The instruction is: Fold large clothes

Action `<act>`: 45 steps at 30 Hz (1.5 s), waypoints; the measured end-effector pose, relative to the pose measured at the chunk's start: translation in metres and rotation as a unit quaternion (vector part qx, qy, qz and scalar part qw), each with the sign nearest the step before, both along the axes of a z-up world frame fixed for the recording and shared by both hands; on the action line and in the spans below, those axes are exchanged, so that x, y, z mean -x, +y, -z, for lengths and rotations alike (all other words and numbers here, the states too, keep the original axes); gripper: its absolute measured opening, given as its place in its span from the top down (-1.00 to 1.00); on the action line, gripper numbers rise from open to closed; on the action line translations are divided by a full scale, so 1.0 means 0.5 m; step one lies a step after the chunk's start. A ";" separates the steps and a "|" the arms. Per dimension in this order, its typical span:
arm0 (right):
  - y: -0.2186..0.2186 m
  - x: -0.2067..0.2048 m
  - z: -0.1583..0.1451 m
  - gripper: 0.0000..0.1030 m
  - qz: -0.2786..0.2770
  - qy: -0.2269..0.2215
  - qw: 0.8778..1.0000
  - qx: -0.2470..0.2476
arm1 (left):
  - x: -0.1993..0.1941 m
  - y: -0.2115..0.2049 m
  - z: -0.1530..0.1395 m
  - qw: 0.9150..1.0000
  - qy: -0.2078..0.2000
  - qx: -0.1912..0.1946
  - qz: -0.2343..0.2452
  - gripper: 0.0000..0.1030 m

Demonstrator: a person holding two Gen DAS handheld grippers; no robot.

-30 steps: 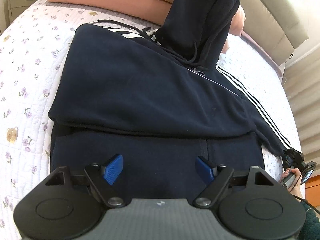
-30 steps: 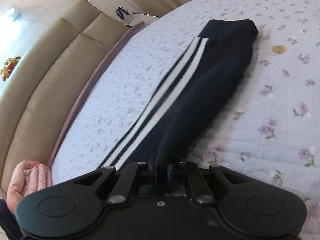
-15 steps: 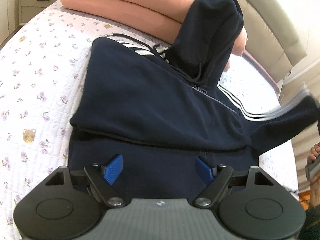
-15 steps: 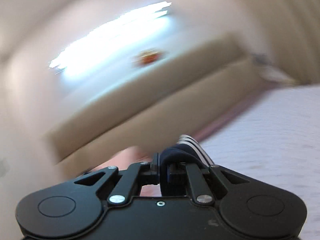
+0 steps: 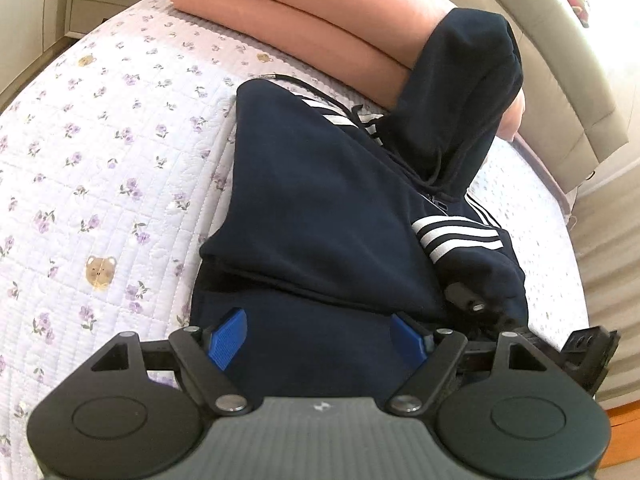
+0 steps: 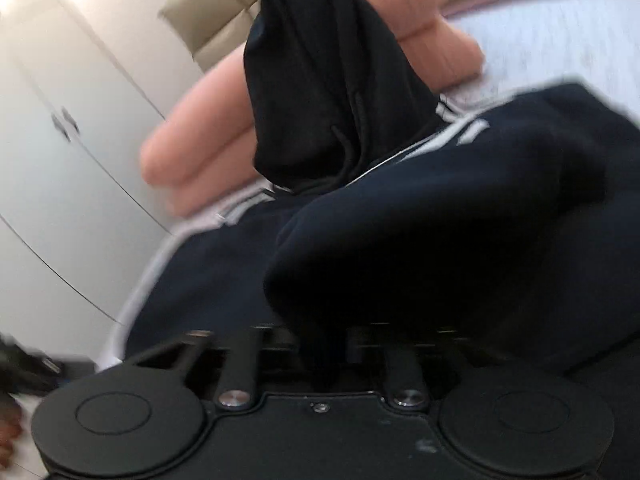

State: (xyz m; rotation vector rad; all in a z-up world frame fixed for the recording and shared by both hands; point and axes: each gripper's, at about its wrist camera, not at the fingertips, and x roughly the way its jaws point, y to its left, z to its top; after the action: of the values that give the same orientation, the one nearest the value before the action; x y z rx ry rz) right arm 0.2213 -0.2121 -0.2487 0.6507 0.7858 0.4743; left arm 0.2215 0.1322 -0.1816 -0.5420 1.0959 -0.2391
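Now, from the left wrist view, the left gripper [image 5: 318, 338] hangs over the low edge of the dark blue hoodie [image 5: 320, 200], its blue jaws spread wide with nothing between them. That hoodie lies on the flowery bed cover [image 5: 100, 160], its hood leaning on the pink blanket [image 5: 320, 28]. It looks soft, thick and floppy, so edges and cuffs are good spots to grab. From the right wrist view, the right gripper [image 6: 320, 344] pinches the striped sleeve [image 6: 440, 220] over the hoodie's body.

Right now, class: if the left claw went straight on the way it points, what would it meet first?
Most likely the navy hoodie: the open left claw hovers over its hem, fabric filling the path ahead; depth is unclear.
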 end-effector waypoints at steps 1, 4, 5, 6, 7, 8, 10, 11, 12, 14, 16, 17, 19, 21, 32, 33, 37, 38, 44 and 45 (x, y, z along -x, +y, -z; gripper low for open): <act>-0.017 -0.008 -0.005 -0.66 0.008 0.004 1.000 -0.028 | 0.000 0.001 0.002 1.000 0.000 0.001 0.000 -0.55; -0.052 -0.021 -0.008 -0.68 0.055 0.028 0.995 -0.079 | 0.002 0.006 0.005 1.000 0.000 0.004 0.000 -0.55; -0.063 -0.028 -0.009 -0.69 0.074 0.032 0.993 -0.089 | 0.001 0.007 0.006 1.000 -0.001 0.007 -0.001 -0.55; -0.074 -0.035 -0.007 -0.69 0.097 0.038 0.989 -0.103 | 0.002 0.008 0.006 1.000 -0.003 0.009 -0.002 -0.55; -0.084 -0.044 -0.005 -0.66 0.117 0.042 0.986 -0.114 | 0.003 0.009 0.006 1.000 -0.003 0.011 -0.003 -0.55; -0.090 -0.053 -0.005 -0.46 0.135 0.046 0.983 -0.115 | 0.006 0.012 0.006 1.000 -0.009 0.008 -0.006 -0.55; -0.103 -0.074 -0.028 0.86 0.158 0.034 0.982 -0.093 | 0.008 0.015 0.004 1.000 -0.012 0.006 -0.010 -0.55; -0.095 -0.068 -0.066 0.87 0.158 -0.011 0.985 -0.074 | 0.010 0.019 0.002 1.000 -0.014 0.005 -0.011 -0.55; -0.081 -0.062 -0.109 0.88 0.149 -0.060 0.986 -0.055 | 0.012 0.023 0.000 1.000 -0.018 0.005 -0.012 -0.55; -0.041 -0.038 -0.210 0.88 0.125 -0.165 0.978 -0.017 | 0.015 0.033 -0.006 1.000 -0.026 0.003 -0.015 -0.55; 0.013 -0.011 -0.301 0.88 0.091 -0.253 0.963 0.022 | 0.017 0.045 -0.011 0.999 -0.034 0.001 -0.021 -0.55; 0.051 -0.002 -0.336 0.88 0.067 -0.279 0.957 0.043 | 0.016 0.050 -0.014 0.999 -0.037 0.000 -0.024 -0.55; 0.126 0.004 -0.360 0.88 0.019 -0.298 0.951 0.078 | 0.016 0.062 -0.019 0.999 -0.042 0.001 -0.032 -0.55; 0.207 0.006 -0.340 0.88 -0.031 -0.300 0.945 0.129 | 0.017 0.072 -0.025 0.998 -0.049 0.003 -0.042 -0.55; 0.349 -0.021 -0.105 -0.72 -0.207 -0.075 0.952 0.212 | 0.001 0.127 -0.019 0.996 -0.059 -0.009 -0.061 -0.55; 0.311 -0.013 -0.120 -0.71 -0.199 -0.077 0.959 0.185 | -0.010 0.121 -0.018 0.997 -0.064 -0.013 -0.052 -0.55; 0.211 -0.004 -0.154 -0.72 -0.143 -0.070 0.971 0.180 | -0.070 0.084 -0.002 0.996 -0.071 -0.035 -0.027 -0.51; 0.197 -0.002 -0.154 -0.72 -0.131 -0.069 0.972 0.183 | -0.086 0.076 0.003 0.996 -0.077 -0.037 -0.020 -0.43; 0.128 -0.006 -0.148 -0.72 -0.068 -0.058 0.978 0.188 | -0.098 0.031 -0.004 0.985 -0.146 -0.089 0.012 0.82; 0.127 -0.005 -0.154 -0.72 -0.061 -0.065 0.977 0.194 | -0.082 0.033 -0.019 0.981 -0.172 -0.087 0.009 0.82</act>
State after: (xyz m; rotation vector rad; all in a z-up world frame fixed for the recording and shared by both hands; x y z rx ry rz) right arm 0.2238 -0.1485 -0.1715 0.2073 0.7685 0.4544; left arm 0.2626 0.1488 -0.1722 -0.3201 0.7762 -0.2401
